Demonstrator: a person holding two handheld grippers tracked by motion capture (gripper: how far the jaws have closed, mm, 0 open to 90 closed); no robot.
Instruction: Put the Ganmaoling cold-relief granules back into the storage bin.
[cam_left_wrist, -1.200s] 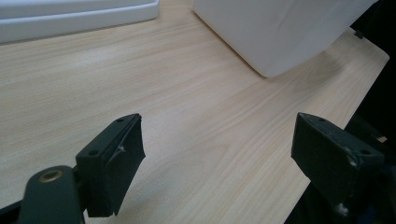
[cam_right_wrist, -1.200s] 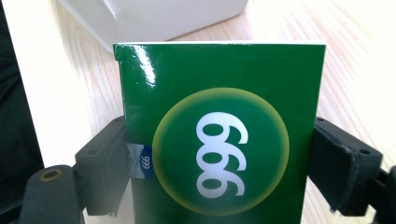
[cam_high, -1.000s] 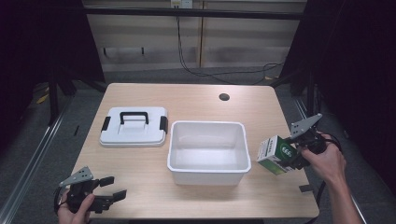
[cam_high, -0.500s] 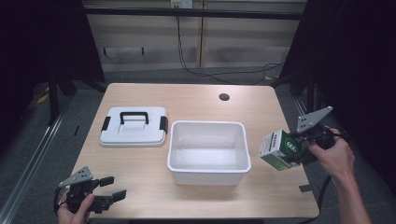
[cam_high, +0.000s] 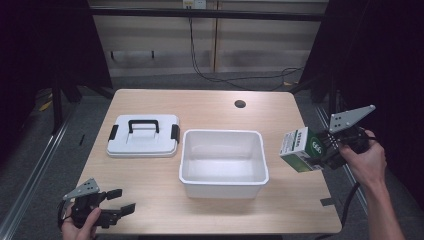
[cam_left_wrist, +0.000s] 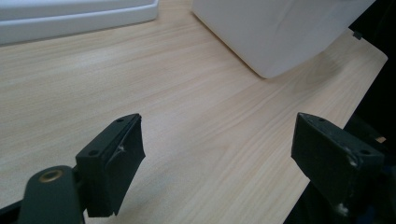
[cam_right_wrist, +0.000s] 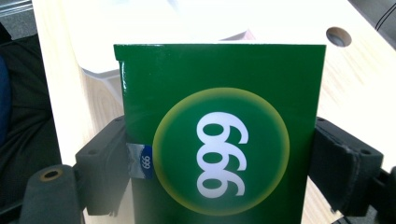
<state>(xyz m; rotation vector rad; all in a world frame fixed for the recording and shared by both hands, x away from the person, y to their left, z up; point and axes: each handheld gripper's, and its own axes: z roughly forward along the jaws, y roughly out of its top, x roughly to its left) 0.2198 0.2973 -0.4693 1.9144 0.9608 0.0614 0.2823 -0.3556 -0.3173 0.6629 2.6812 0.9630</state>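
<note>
beside bin (cam_high: 223, 162), right claw (cam_high: 320, 152) raised box (cam_high: 301, 149) higher.

Count: 1 green box (cam_high: 301, 148), 1 white tub (cam_high: 223, 163), 1 white lid (cam_high: 143, 136), 2 grippers: left (cam_high: 121, 208), right (cam_high: 320, 151), 1 table (cam_high: 210, 102).

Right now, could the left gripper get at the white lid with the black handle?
Probably yes: the left gripper is open and holds nothing, and bare table lies between it and the lid.

Lid (cam_high: 144, 135) left of tub (cam_high: 223, 162) — box (cam_high: 300, 149) right.
</note>
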